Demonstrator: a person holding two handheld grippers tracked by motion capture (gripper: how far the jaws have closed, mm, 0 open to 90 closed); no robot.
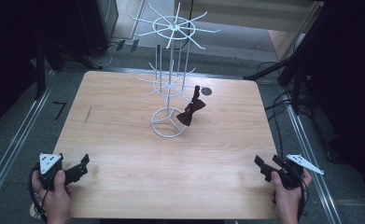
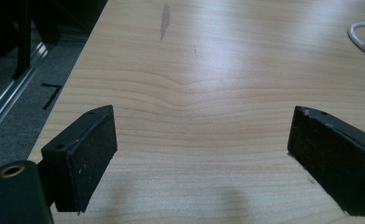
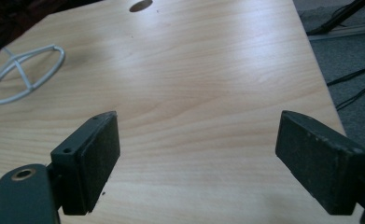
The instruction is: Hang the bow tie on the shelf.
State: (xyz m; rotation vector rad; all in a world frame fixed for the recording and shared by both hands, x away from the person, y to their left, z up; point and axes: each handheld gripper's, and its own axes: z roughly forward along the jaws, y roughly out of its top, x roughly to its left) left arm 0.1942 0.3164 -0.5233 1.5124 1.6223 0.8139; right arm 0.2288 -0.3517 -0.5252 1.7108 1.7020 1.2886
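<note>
A dark maroon bow tie (image 1: 191,111) hangs on the white wire rack (image 1: 170,84). The table (image 1: 124,154) is pale woodgrain with a dark smudge (image 1: 87,115) at nine o'clock.

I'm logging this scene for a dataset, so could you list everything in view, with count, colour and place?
Wire rack: one, white, tiered with spokes, standing at the table's far middle.
Bow tie: one, dark red, hanging on the rack's right side just above its ring base.
Table: one, light wood, with a dark round hole at the far edge.
Left gripper: one, black, near left corner, jaws apart.
Right gripper: one, black, near right corner, jaws apart.
</note>
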